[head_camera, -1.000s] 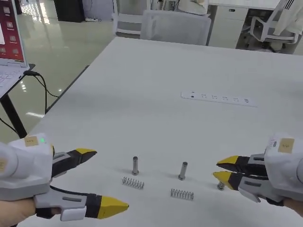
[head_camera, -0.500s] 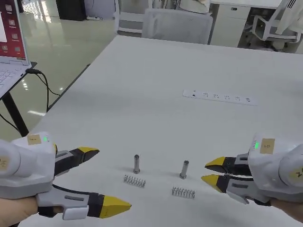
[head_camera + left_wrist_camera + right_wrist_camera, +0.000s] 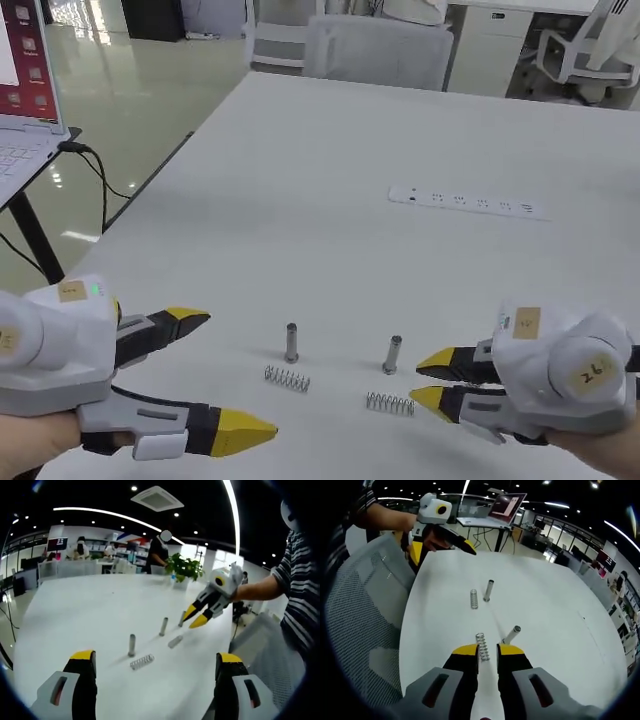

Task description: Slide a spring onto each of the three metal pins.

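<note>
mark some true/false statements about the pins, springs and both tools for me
1. The left tool is wide open. True.
2. The right tool grips a spring. False: it holds nothing; a spring lies on the table just ahead of its tips.
3. The pin nearest the left tool stands upright. True.
4. That pin already wears a spring. False: it is bare; a second spring lies flat beside it.
5. A power strip lies farther back on the table. True.
</note>
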The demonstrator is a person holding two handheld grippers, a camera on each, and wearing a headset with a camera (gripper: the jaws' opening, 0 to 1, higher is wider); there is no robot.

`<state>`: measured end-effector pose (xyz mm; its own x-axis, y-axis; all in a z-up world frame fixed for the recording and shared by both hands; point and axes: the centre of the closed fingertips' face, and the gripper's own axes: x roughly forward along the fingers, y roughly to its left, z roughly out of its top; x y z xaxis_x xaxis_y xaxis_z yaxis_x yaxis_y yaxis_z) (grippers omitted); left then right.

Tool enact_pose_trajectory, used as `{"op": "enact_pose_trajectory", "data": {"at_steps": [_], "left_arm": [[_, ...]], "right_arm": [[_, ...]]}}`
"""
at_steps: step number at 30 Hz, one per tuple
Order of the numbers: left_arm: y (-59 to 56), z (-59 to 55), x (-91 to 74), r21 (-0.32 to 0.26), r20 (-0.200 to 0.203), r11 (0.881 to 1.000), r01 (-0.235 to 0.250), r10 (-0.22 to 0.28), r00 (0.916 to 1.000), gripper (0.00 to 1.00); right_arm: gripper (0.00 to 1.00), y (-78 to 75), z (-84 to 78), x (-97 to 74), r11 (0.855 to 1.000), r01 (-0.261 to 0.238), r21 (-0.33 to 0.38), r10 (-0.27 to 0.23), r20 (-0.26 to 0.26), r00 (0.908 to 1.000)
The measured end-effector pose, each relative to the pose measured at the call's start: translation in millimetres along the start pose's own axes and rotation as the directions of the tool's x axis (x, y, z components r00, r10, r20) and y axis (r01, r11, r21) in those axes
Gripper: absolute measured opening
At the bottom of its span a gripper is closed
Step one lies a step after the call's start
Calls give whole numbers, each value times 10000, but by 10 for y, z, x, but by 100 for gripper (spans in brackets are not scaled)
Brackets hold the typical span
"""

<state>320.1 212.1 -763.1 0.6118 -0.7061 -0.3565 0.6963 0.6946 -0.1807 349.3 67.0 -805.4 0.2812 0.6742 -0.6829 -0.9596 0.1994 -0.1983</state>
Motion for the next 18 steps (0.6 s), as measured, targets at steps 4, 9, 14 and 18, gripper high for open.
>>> {"op": "enact_pose_trajectory", "data": {"at_steps": [4,9,14,18], "left_arm": [[-7,-15,2,32,-58,10000,30,-30,10000,96],[-9,-30,1,15,-73,10000,22,-21,10000,96],[-13,-41,-6,0,-86,10000,23,-23,10000,96],[-14,-50,-9,-24,-89,10000,9,-9,10000,96]], "right_arm": [[12,20,-57,57,9998,-174,-123,170,-270,9995],[12,35,-127,139,9991,-386,-186,374,-566,9977],[12,42,-174,224,9984,-532,-215,513,-797,9955],[12,50,-202,295,9970,-696,-332,659,-1013,9927]]}}
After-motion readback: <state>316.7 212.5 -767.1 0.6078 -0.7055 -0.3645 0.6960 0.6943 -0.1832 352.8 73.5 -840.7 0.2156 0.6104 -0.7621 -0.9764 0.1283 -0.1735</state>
